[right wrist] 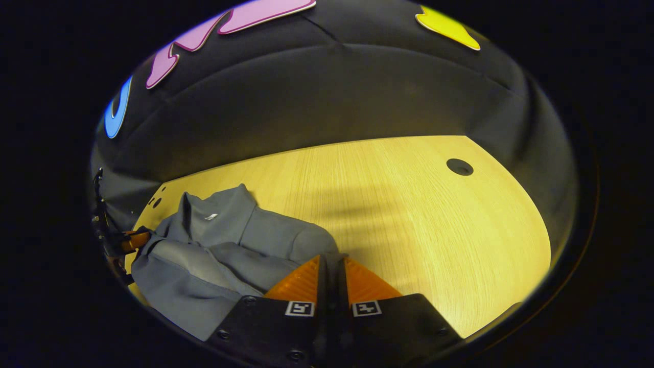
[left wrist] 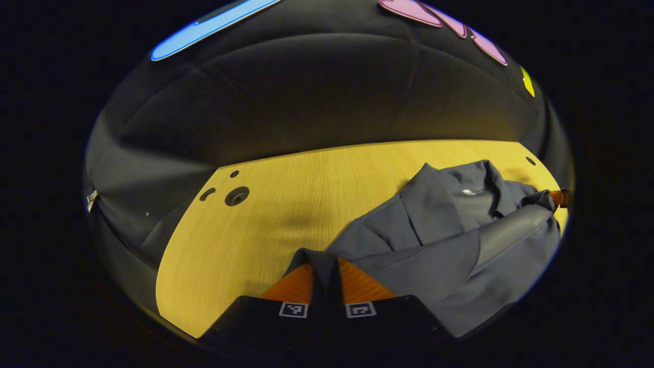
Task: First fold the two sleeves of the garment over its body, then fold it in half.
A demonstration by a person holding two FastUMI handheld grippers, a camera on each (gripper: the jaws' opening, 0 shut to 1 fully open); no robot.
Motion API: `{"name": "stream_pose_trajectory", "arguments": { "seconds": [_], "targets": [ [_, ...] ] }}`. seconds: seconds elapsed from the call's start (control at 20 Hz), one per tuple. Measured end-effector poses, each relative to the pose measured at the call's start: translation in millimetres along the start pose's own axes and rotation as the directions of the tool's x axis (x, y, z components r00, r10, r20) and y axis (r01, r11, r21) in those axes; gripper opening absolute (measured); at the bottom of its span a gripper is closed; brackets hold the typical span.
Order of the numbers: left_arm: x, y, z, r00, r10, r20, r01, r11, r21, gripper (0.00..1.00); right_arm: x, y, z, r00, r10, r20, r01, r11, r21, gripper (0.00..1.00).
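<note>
Both sleeves look folded over the grey garment (left wrist: 434, 245) on the worktop (left wrist: 286, 204) — left tongs (left wrist: 325, 278) and right tongs (right wrist: 331, 278) each pinch a garment edge, so the halving seems underway.

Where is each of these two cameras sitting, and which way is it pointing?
Left gripper view: rides on the left tool, looking forward over the table; its orange fingers pinch the grey garment.
Right gripper view: rides on the right tool, facing the table likewise; its fingers pinch the garment's other side.
Shared: garment, table, and each other's tool at the edge.
</note>
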State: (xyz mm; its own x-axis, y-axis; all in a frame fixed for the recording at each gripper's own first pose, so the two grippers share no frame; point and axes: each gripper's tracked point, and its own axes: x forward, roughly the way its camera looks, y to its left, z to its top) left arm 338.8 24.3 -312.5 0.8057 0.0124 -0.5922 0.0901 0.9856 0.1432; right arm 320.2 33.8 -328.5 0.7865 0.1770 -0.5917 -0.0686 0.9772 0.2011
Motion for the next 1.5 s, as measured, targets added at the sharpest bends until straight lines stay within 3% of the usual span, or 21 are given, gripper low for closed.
{"name": "stream_pose_trajectory", "arguments": {
  "seconds": [0.05,0.2,0.25,0.3,0.35,0.6,0.75,1.05,1.5],
  "targets": [
    [-0.8,-1.1,1.5,1.0,0.0,0.001,0.0,1.0,0.004,0.27,-2.0,1.0,-0.2,1.0,0.003,-0.008,-0.003,1.0,0.015,0.2],
    [-7.6,-1.1,5.2,1.0,0.006,0.007,-0.006,1.0,0.012,0.31,-10.3,-5.7,0.9,1.0,-0.015,-0.019,0.016,0.999,0.029,0.27],
    [-10.6,-0.3,6.1,1.0,0.006,0.008,-0.007,1.0,0.015,0.41,-14.1,-6.7,2.0,1.0,-0.022,-0.019,0.023,0.999,0.026,0.31],
    [-14.0,-1.5,5.4,1.0,0.002,0.009,-0.002,1.0,0.016,0.41,-17.8,-7.5,3.4,1.0,-0.022,-0.019,0.023,0.999,0.028,0.36],
    [-17.0,-3.3,5.5,1.0,-0.003,0.011,0.003,1.0,0.014,0.58,-22.7,-6.6,3.1,1.0,-0.02,-0.017,0.021,0.999,0.032,0.64],
    [-58.2,-5.8,16.9,0.997,-0.031,0.068,0.031,1.0,0.003,0.92,-63.4,10.8,9.8,1.0,0.007,0.017,-0.008,1.0,0.031,0.78],
    [-92.5,-14.4,25.4,0.991,-0.062,0.119,0.063,0.998,-0.005,0.94,-98.8,26.4,15.3,0.998,0.033,0.058,-0.034,0.999,0.021,0.83],
    [-185.7,-23.6,35.3,0.966,-0.087,0.243,0.096,0.995,-0.024,0.95,-184.0,50.5,23.1,0.984,0.072,0.16,-0.076,0.997,0.014,0.84],
    [-293.6,-32.3,-6.8,0.954,-0.085,0.287,0.11,0.991,-0.075,0.95,-290.4,57.7,5.2,0.961,0.127,0.246,-0.128,0.992,-0.012,0.84]
  ]
}}
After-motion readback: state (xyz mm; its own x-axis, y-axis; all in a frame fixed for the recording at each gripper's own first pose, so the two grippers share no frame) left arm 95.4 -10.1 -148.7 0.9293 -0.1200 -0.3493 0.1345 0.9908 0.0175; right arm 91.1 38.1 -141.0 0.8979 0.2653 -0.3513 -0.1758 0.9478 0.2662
